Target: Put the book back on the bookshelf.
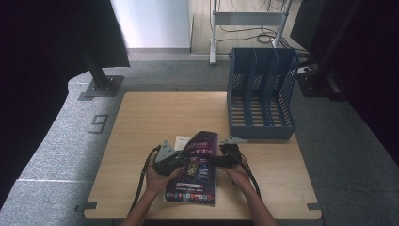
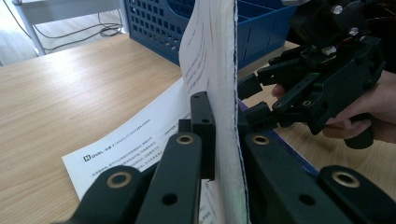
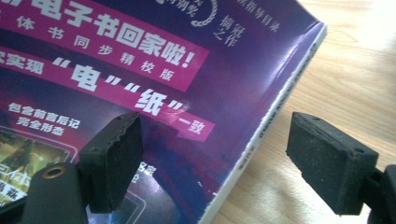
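Glossy purple paper cover on the book (image 3: 154, 88), creased near the spine, matt white page edges. Matt pale wood-grain table (image 1: 141, 136). Perforated blue plastic file rack (image 1: 261, 94). Matt black, grainy pads (image 3: 327, 163) on the right gripper (image 3: 224, 163). Plain white paper sheet (image 2: 135, 144).

The glossy purple paperback magazine (image 1: 197, 165) carries magenta banners with white lettering and white page edges; the white printed paper sheet (image 2: 126, 149) has black text; the blue perforated plastic file rack (image 1: 262, 94) stands on the light wood-grain table (image 1: 141, 141); black two-jaw grippers
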A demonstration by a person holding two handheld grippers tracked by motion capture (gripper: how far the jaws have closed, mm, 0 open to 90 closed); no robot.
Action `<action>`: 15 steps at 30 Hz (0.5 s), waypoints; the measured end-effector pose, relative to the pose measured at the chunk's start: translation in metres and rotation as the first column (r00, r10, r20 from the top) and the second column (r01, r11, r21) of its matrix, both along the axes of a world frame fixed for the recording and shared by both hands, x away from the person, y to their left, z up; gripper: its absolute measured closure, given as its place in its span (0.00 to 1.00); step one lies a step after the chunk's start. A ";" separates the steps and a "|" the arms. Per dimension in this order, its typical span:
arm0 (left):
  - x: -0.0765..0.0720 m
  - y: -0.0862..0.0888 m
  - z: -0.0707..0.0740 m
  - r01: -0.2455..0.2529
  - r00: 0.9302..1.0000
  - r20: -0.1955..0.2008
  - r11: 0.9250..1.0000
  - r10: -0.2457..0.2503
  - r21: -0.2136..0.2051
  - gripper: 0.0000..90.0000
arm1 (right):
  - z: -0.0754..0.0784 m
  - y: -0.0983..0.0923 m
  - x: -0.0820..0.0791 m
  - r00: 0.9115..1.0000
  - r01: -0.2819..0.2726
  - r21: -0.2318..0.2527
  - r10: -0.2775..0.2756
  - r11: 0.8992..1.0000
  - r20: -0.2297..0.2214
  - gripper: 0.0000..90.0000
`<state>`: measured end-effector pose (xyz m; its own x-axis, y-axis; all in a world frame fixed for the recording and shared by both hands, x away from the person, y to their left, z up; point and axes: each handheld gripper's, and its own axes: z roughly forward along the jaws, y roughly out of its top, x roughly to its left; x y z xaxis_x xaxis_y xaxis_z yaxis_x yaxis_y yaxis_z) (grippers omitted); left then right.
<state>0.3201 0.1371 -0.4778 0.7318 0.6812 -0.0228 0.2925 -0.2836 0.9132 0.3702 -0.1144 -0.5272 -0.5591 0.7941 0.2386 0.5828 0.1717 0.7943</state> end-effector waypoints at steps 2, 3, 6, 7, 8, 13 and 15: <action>0.000 0.000 0.000 0.000 1.000 -0.001 1.000 0.000 0.001 0.97 | -0.001 0.001 0.000 1.000 -0.007 0.006 0.007 1.000 -0.007 0.20; 0.000 0.000 0.000 0.000 1.000 -0.001 1.000 0.000 0.001 0.97 | -0.001 0.001 0.000 1.000 -0.012 0.009 0.012 1.000 -0.008 0.20; 0.000 0.000 0.000 0.000 1.000 -0.001 1.000 0.000 -0.001 0.97 | -0.002 0.002 0.000 1.000 -0.024 0.021 0.024 0.999 -0.014 0.20; 0.000 0.000 0.000 0.001 1.000 -0.002 1.000 -0.001 -0.002 0.97 | -0.002 0.003 0.000 0.999 -0.027 0.025 0.028 0.999 -0.018 0.20; 0.000 0.000 0.000 0.001 1.000 -0.002 1.000 -0.001 -0.002 0.98 | -0.002 0.003 0.000 0.999 -0.034 0.027 0.034 0.999 -0.017 0.21; 0.000 0.000 0.000 0.003 1.000 -0.004 1.000 -0.003 -0.006 0.97 | -0.001 0.005 -0.001 0.999 -0.039 0.020 0.039 0.999 -0.014 0.20; 0.000 0.000 0.000 0.002 1.000 -0.009 1.000 -0.002 -0.010 0.97 | -0.001 0.005 -0.001 0.999 -0.036 0.018 0.036 0.999 -0.015 0.21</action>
<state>0.3203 0.1376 -0.4782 0.7330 0.6793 -0.0362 0.3001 -0.2751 0.9134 0.3687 -0.1097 -0.5281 -0.5836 0.7690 0.2610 0.5886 0.1791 0.7884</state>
